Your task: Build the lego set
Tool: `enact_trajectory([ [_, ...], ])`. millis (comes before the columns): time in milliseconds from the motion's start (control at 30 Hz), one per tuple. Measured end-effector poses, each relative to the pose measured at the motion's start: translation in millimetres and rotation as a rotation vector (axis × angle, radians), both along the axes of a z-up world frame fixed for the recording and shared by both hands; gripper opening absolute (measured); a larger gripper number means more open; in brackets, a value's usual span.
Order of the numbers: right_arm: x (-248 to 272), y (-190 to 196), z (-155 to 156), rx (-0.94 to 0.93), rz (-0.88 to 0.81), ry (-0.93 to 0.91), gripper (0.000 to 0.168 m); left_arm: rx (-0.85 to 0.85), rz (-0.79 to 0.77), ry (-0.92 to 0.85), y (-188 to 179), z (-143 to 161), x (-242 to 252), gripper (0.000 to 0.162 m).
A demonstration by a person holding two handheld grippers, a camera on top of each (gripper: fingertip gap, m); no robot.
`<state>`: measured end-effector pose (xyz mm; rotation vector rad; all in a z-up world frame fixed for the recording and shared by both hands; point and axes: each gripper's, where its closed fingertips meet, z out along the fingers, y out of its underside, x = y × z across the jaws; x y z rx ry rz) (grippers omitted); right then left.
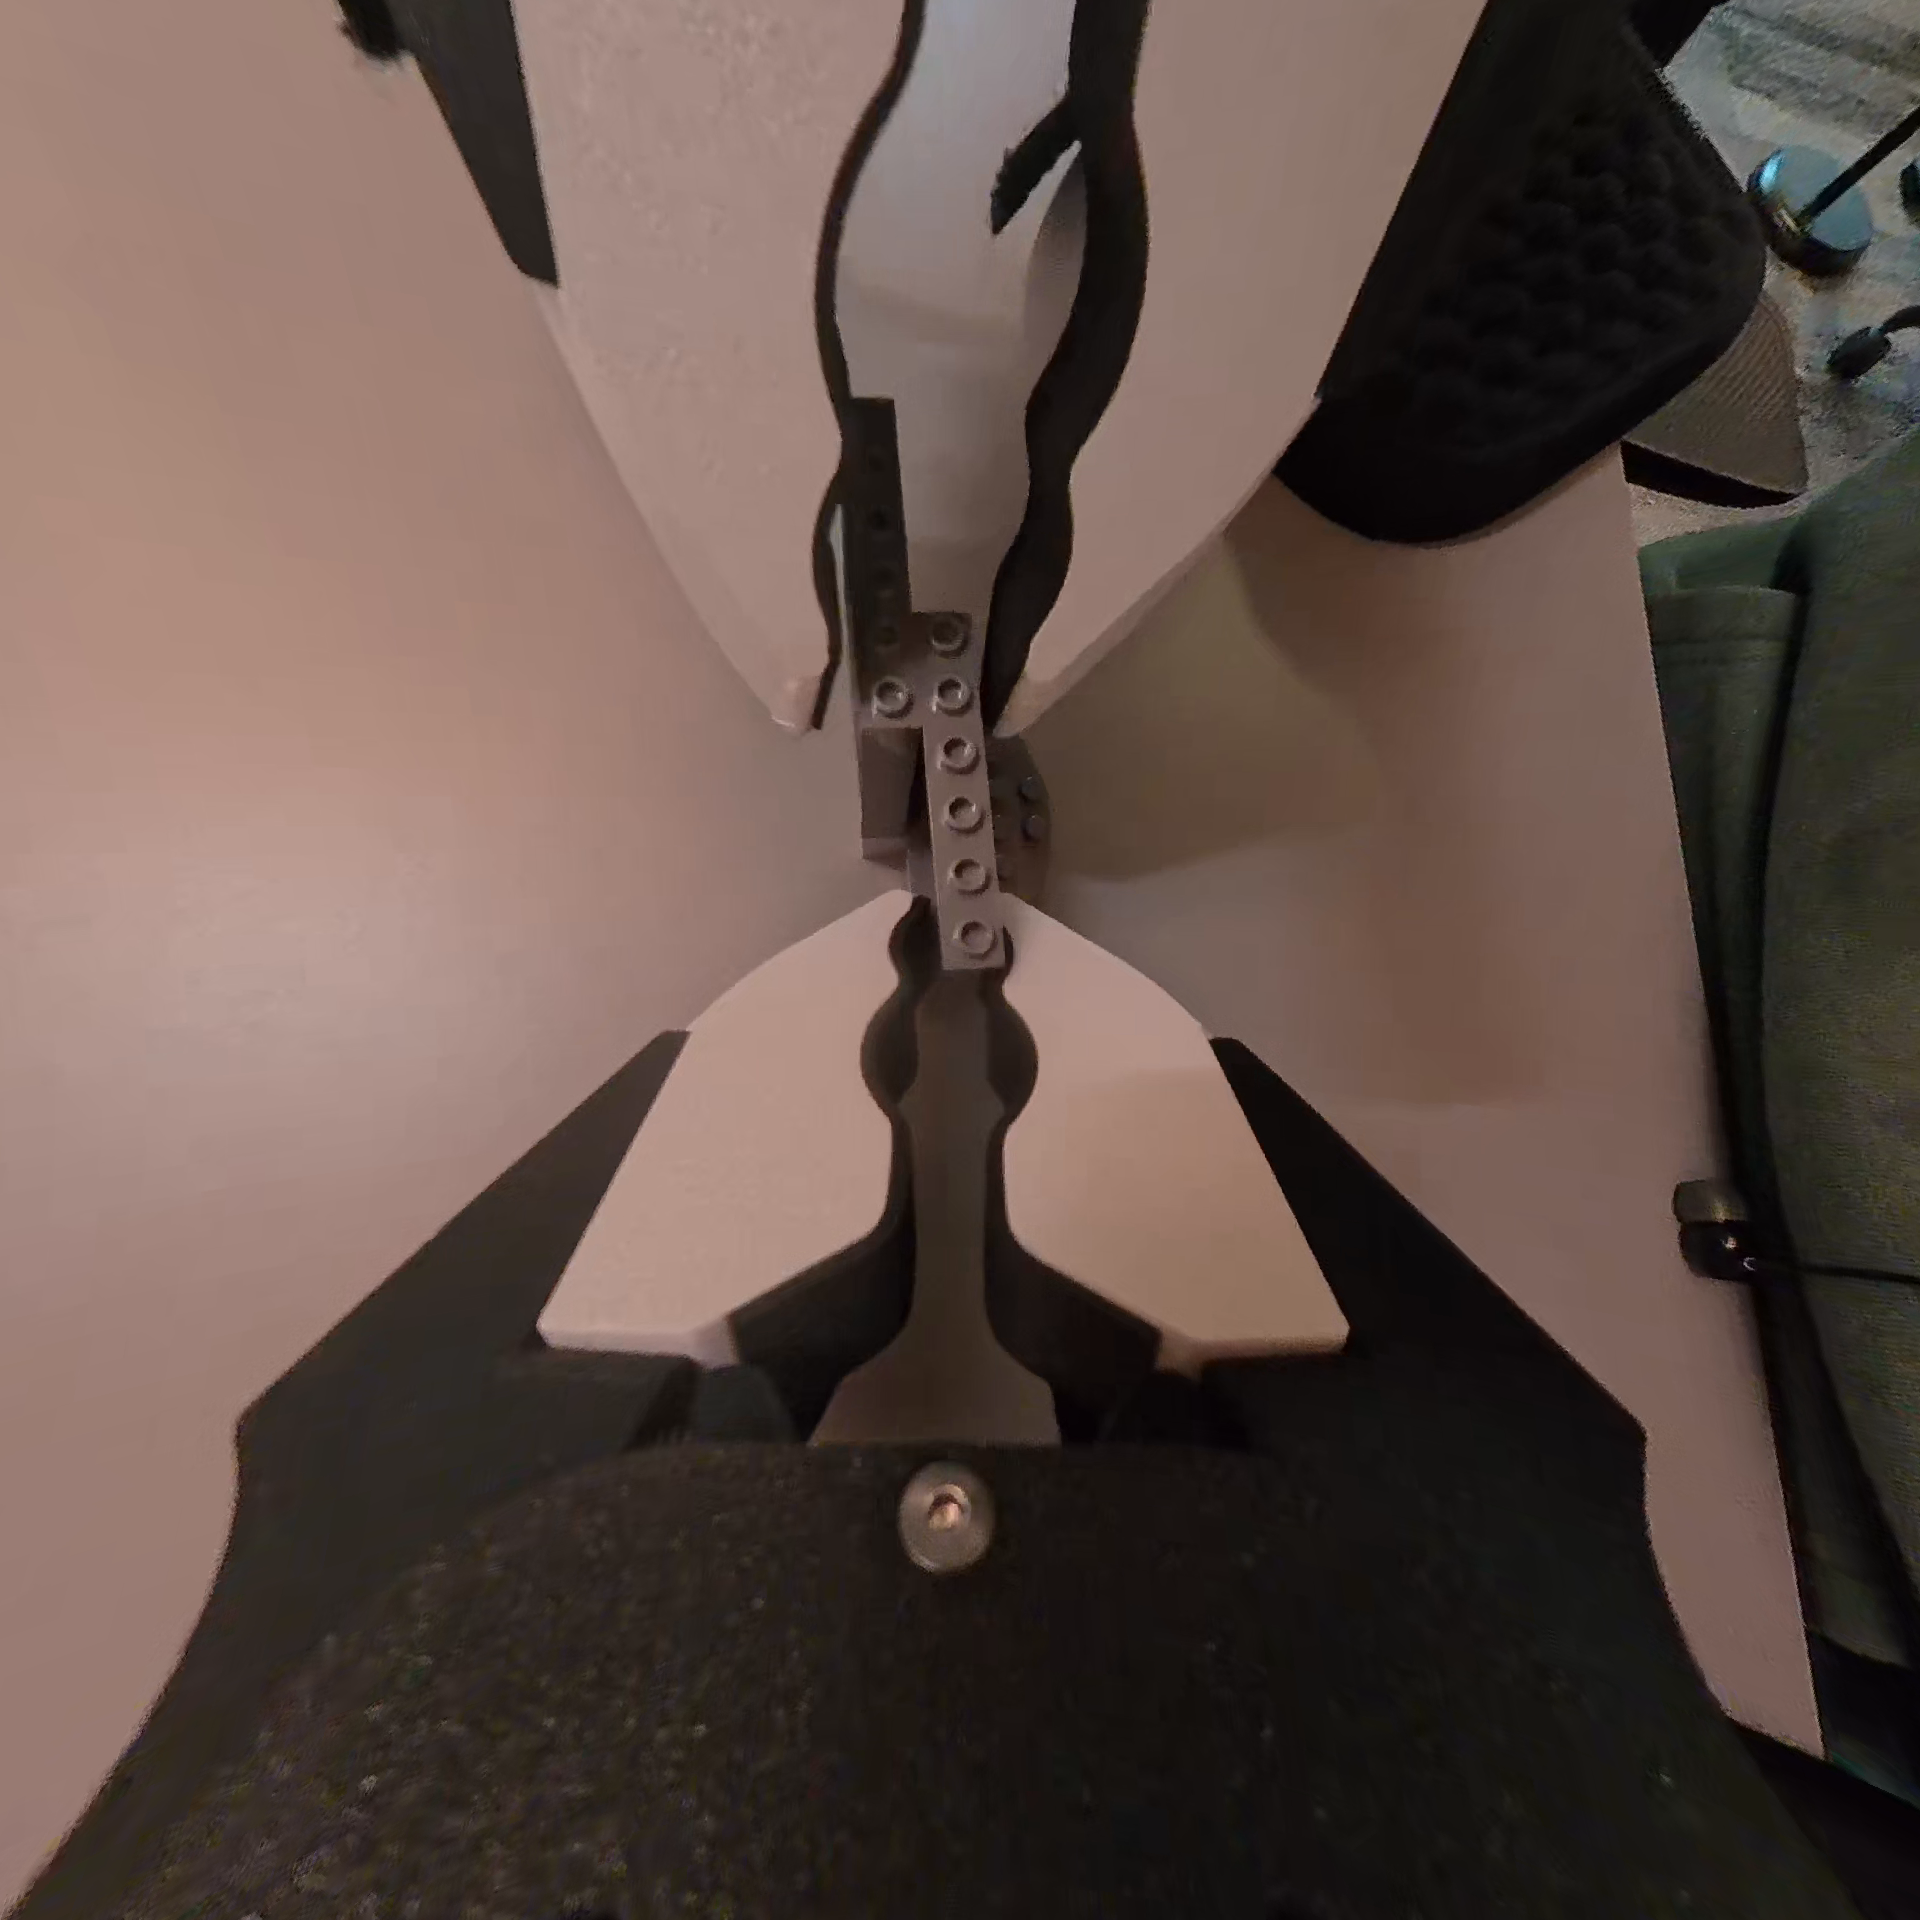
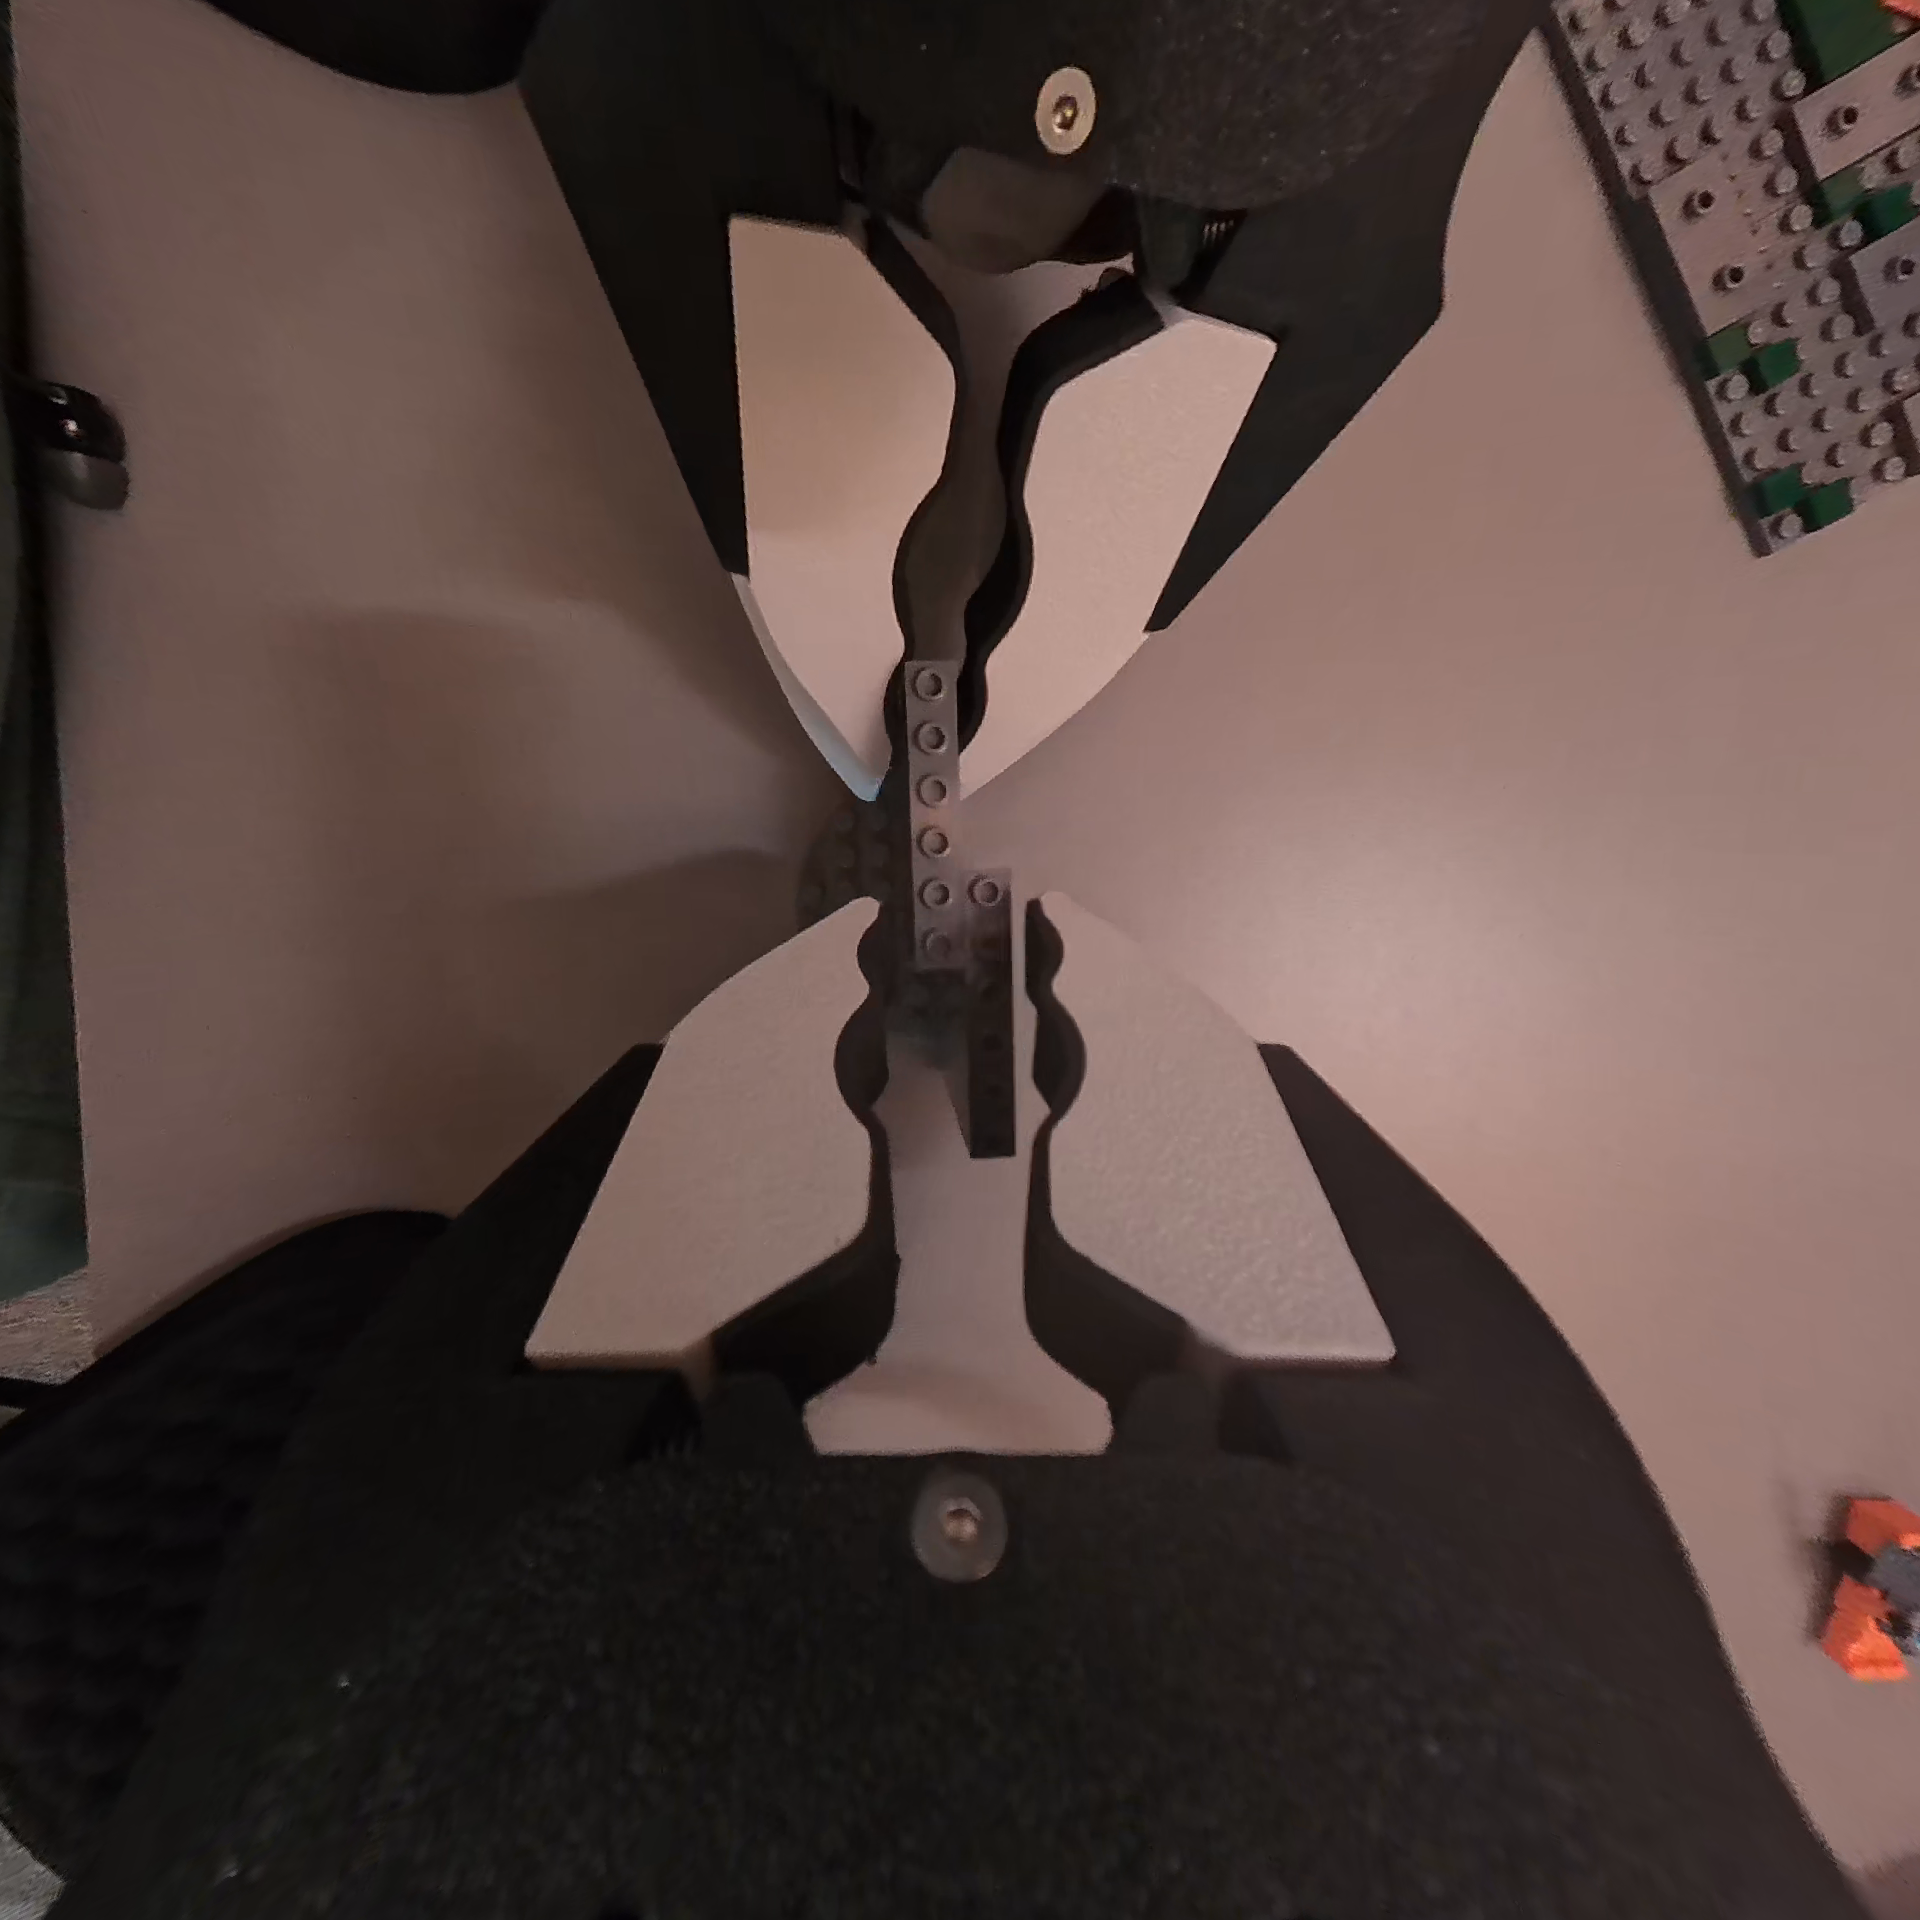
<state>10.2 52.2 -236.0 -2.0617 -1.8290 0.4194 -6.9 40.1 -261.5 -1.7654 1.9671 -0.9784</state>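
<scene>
**Two tongs meet on one grey assembly**

The left tongs (image 1: 951, 935) and right tongs (image 2: 951, 935) face each other tip to tip above the pale worktop (image 1: 364, 831). Each view shows both pairs. Between them hangs one small lego assembly: a grey strip (image 1: 966, 842) with a single row of studs, a short plate (image 1: 928, 670) across one end, and a dark holed beam (image 1: 878, 520) running back between the right tongs' fingers. The left tongs are narrowed onto the strip's near end. The right tongs are narrowed around the beam and plate end (image 2: 987, 1039), gripping it. One dark round studded piece (image 1: 1029, 805) sits just under the strip.

Only the right view shows one grey studded baseplate (image 2: 1766, 260) with green bricks at the far right, and one small orange model (image 2: 1870, 1610) near the right edge, both on the worktop and well apart from the tongs. Only the left view shows a black chair (image 1: 1538, 291) and green cloth (image 1: 1787, 935) past the worktop's edge.
</scene>
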Motion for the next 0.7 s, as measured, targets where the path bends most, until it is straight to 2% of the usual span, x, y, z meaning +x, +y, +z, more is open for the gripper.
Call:
enact_trajectory([
  [33, 0.2, -0.4, 0.9, 0.006, 0.003, -0.002, 0.024, 0.004, -0.002, -0.003, -0.6, 0.0, -0.2, 0.01],
  [267, 1.8, -1.4, -1.3, 0.042, 0.015, -0.023, 0.021, 0.045, 0.029, -0.042, 2.1, 9.3, 2.6, 0.016],
  [467, 1.3, -1.0, -2.4, 0.05, 0.014, -0.022, 0.019, 0.075, 0.032, -0.043, 0.4, 10.3, 7.3, 0.004],
  [700, -0.3, -1.3, 1.8, 0.058, 0.019, -0.014, 0.017, 0.082, 0.038, -0.037, -0.9, 9.6, 8.2, 0.003],
])
